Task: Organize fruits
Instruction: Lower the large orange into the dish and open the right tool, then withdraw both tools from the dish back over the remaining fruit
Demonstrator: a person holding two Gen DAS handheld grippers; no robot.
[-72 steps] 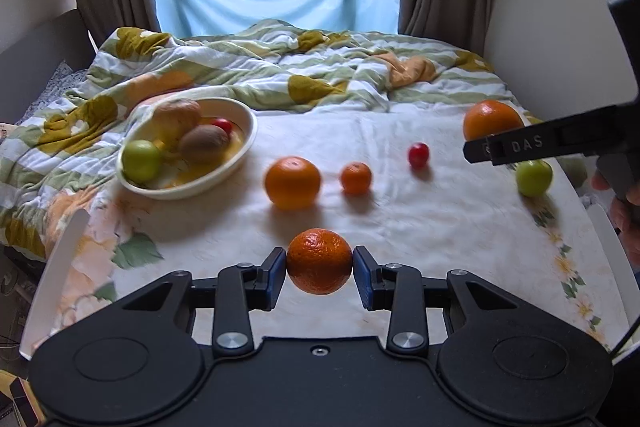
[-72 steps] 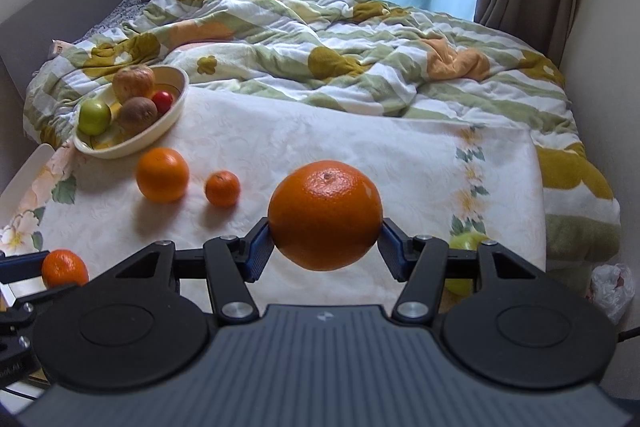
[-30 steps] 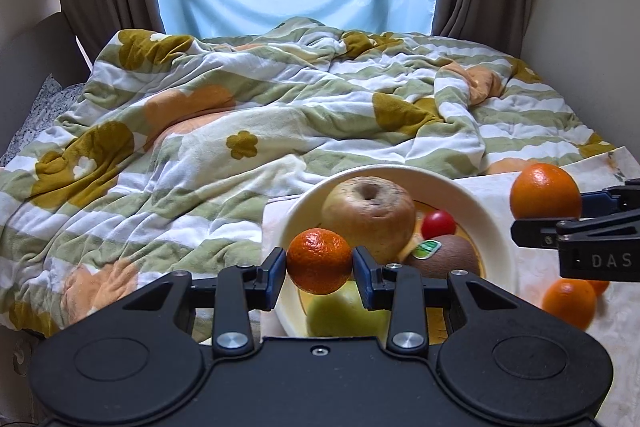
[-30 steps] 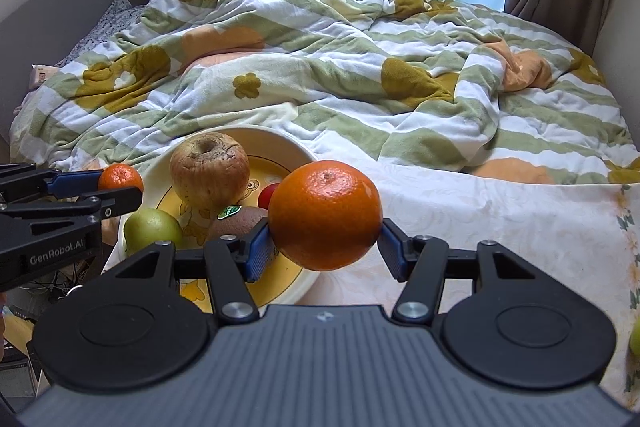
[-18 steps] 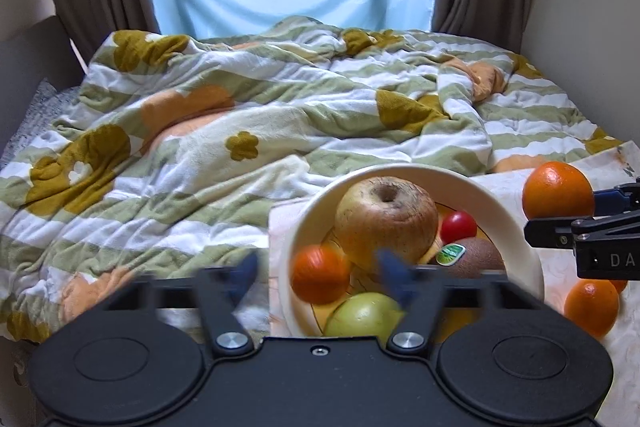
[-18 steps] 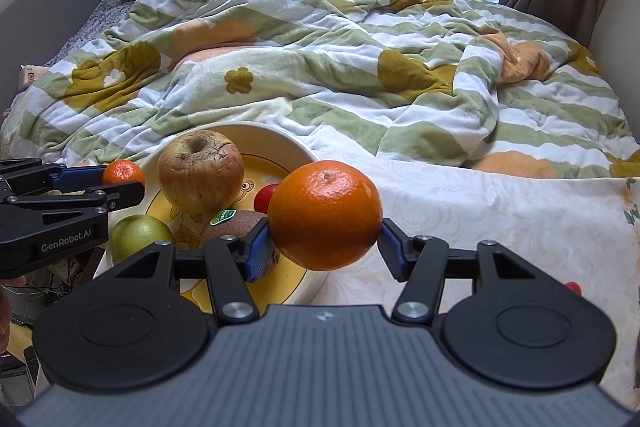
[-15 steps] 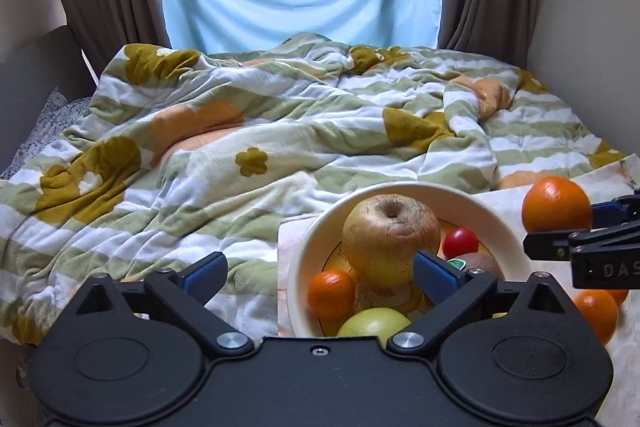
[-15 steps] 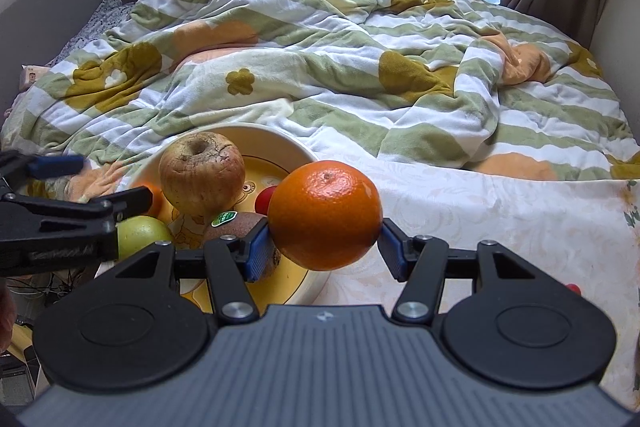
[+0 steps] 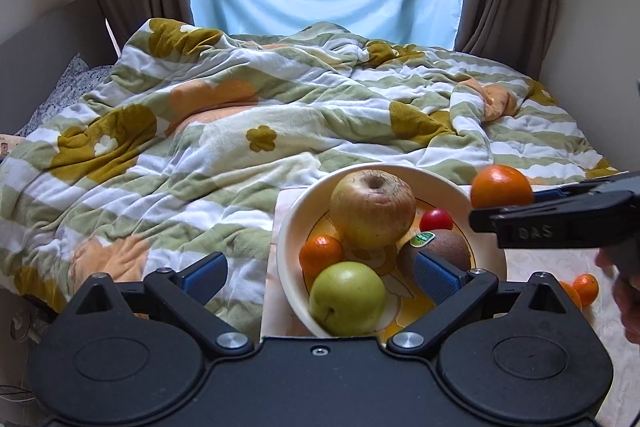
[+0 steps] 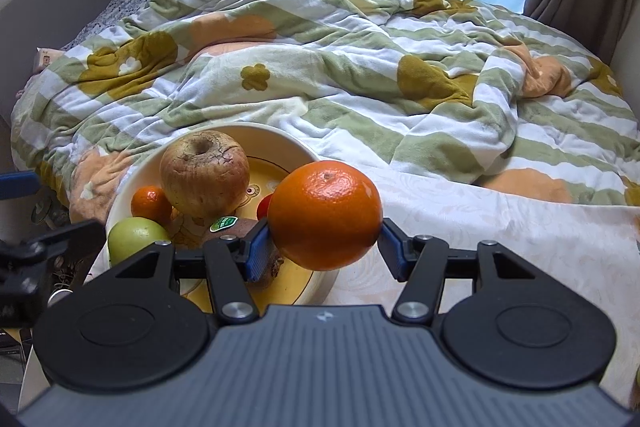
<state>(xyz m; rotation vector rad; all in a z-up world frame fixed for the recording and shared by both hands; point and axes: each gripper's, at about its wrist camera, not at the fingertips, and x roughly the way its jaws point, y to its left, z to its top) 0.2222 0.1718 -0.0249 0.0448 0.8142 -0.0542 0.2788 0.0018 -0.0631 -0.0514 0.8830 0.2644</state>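
Two grippers up: left gripper (image 9: 318,277) fingers spread wide, holding nothing, just above the bowl (image 9: 486,251). Right gripper (image 10: 325,251) fingers clamp the large orange (image 10: 325,215) at the bowl's right rim. Small mandarin (image 9: 321,254) sits inside beside the green apple (image 9: 347,298) and wrinkled apple (image 9: 372,213). Striped quilt (image 9: 240,131) beyond.

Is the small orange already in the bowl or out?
In: the small orange lies inside the bowl, beside the big apple.
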